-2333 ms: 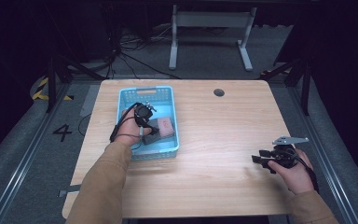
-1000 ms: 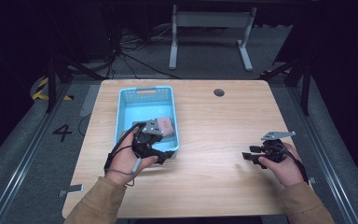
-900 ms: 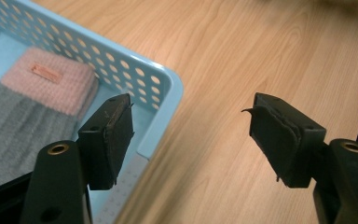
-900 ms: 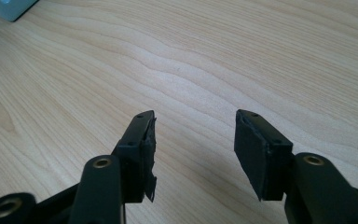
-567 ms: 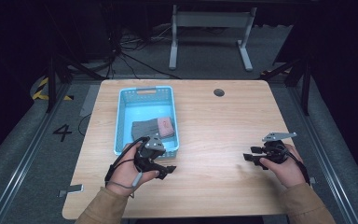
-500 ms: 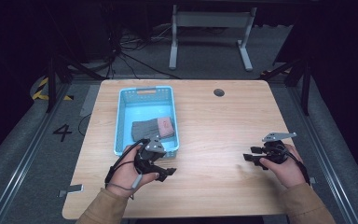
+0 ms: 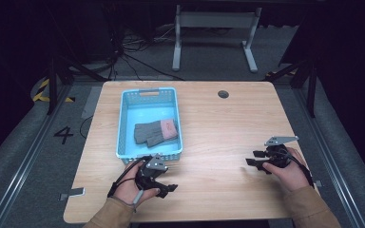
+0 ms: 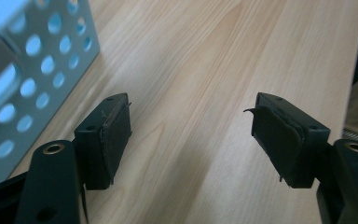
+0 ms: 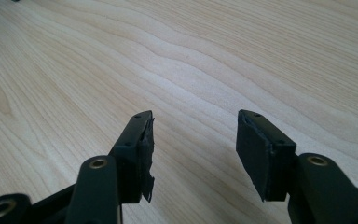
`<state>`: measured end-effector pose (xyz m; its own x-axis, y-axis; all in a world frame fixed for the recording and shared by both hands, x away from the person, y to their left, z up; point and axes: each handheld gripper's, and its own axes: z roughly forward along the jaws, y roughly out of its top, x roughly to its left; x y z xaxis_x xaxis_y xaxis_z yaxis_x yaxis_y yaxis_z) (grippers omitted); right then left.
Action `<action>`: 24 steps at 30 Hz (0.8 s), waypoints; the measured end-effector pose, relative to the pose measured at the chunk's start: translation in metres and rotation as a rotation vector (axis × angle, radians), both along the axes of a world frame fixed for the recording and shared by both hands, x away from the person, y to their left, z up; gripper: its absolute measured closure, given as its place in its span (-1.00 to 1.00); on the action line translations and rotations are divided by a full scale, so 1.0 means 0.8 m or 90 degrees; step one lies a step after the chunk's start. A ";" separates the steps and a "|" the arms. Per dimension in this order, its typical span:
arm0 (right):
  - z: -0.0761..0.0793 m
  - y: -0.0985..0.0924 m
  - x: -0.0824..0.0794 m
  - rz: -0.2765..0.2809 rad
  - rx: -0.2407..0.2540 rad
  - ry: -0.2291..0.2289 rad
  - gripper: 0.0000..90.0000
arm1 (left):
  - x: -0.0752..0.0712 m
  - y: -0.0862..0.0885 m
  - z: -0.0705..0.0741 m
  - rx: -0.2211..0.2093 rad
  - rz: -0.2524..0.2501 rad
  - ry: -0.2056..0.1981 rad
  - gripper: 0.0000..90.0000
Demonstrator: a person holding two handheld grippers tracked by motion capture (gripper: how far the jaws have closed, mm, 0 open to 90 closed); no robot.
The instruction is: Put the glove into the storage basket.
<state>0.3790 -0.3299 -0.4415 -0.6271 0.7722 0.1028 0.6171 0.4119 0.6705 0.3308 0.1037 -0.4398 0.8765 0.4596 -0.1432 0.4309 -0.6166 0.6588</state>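
A pair of grey gloves (image 7: pixel 154 133) with a pink cuff lies in the light blue perforated basket (image 7: pixel 123 128) on the left half of the wooden table (image 7: pixel 218 123). My left gripper (image 7: pixel 169 179) sits low over the table just in front of the basket's near wall, open, with nothing between its pads (image 8: pixel 114 135). The basket wall (image 8: pixel 37 60) shows at the left of the left gripper view. My right gripper (image 7: pixel 252 159) rests near the table's right front, pointing left. Its jaws have just been opening, with only bare wood between the fingertips (image 9: pixel 142 135).
A round cable hole (image 7: pixel 223 94) lies in the table's far side. A table frame (image 7: pixel 214 28) and cables stand on the dark floor behind. The table's front edge runs close under both hands.
My left gripper has come out of the basket toward the near edge and sunk to the table in front of it. The gloves stay in the basket. The right hand has kept still.
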 end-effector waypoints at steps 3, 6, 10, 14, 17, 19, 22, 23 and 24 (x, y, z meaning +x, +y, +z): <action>-0.003 0.002 0.000 0.011 0.002 -0.005 0.03 | 0.003 0.003 -0.011 -0.008 0.006 0.011 -0.36; -0.006 0.004 0.001 0.019 -0.001 -0.011 0.03 | 0.006 0.004 -0.020 -0.008 0.023 0.007 -0.37; -0.011 0.009 0.001 0.035 -0.006 -0.024 0.03 | 0.007 0.003 -0.032 -0.001 0.043 0.003 -0.39; -0.015 0.016 -0.001 0.056 -0.011 -0.044 0.03 | 0.006 0.002 -0.036 -0.016 0.056 -0.013 -0.40; -0.018 0.021 -0.002 0.064 -0.016 -0.050 0.03 | 0.006 0.001 -0.037 -0.012 0.055 -0.019 -0.41; -0.019 0.022 -0.002 0.068 -0.019 -0.050 0.03 | 0.006 0.000 -0.037 -0.012 0.055 -0.020 -0.42; -0.020 0.024 -0.003 0.070 -0.022 -0.050 0.03 | 0.006 0.000 -0.036 -0.012 0.055 -0.019 -0.42; -0.020 0.025 -0.003 0.072 -0.023 -0.050 0.03 | 0.006 0.001 -0.036 -0.010 0.055 -0.019 -0.42; -0.020 0.025 -0.003 0.072 -0.023 -0.050 0.03 | 0.006 0.001 -0.036 -0.013 0.058 -0.018 -0.42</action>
<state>0.3766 -0.3095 -0.4578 -0.7157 0.6980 0.0229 0.5112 0.5013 0.6981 0.3356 0.1043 -0.4685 0.8355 0.5344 -0.1283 0.4649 -0.5627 0.6836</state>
